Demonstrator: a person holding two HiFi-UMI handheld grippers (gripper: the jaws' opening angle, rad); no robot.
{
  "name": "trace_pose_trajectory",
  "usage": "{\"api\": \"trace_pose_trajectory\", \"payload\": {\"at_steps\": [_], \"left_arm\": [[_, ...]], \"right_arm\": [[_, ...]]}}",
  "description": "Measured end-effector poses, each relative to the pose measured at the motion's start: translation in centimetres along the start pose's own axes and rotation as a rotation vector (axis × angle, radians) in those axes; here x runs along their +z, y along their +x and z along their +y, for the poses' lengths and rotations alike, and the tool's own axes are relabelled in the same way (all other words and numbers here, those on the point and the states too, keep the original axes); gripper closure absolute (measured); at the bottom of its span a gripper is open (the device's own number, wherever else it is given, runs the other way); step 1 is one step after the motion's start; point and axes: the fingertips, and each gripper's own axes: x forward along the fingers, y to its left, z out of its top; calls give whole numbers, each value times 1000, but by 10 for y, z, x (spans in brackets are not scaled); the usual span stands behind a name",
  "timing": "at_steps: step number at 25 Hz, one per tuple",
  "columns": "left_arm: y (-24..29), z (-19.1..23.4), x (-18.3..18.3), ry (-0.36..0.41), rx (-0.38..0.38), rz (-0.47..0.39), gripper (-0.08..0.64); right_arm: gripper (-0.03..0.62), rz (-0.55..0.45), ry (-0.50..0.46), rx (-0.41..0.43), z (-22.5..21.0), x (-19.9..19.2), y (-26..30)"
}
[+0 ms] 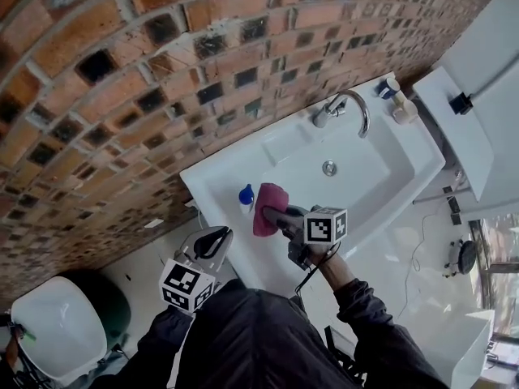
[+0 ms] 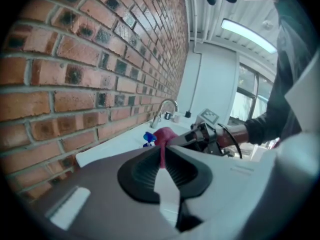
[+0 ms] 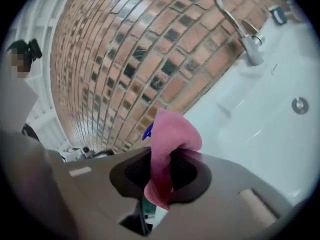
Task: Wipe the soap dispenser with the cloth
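The right tool [image 3: 161,159] is shut tight on a pink cloth [image 3: 172,131]. The cloth is pinched in the middle. One end sticks out past the jaws in a soft fold, and the other end hangs down behind them.

Just past that fold there is a bit of blue. It is the top of the soap dispenser [image 1: 246,196], which stands on the back corner of the white sink [image 1: 389,177], close to the brick wall [image 1: 162,55]. The cloth is right next to it, on the side nearer the tap [image 1: 355,104]. I cannot tell if the two are touching.

The left tool [image 2: 163,156] is held lower and a little way back from the sink. Its jaws are nearly together, with only a thin crack between them and nothing in them. It points at the cloth and the bottle.

So the first part looks done: the cloth is picked up and brought to the soap dispenser. I think the rubbing is only starting or just about to. The bottle's body is hidden behind the cloth, so I cannot say how much is clean. The wiping itself is what seems to be left.
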Motion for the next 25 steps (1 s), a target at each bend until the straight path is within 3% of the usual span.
{"api": "trace_pose_trajectory", "payload": {"at_steps": [3, 7, 13, 16, 21, 25], "left_arm": [[5, 1, -6, 12, 1, 28, 526], [23, 9, -18, 40, 7, 97, 457], [74, 24, -42, 91, 13, 231, 335], [98, 22, -49, 132, 10, 290, 300], [126, 39, -58, 219, 103, 353, 279], [136, 43, -64, 257, 91, 382, 282]], "right_arm": [[522, 9, 109, 40, -13, 1, 15], [522, 140, 131, 9, -42, -22, 38], [522, 369, 42, -143, -90, -69, 55], [522, 383, -10, -158, -86, -71, 56], [520, 407, -119, -158, -69, -73, 49], [521, 409, -171, -174, -63, -75, 41]]}}
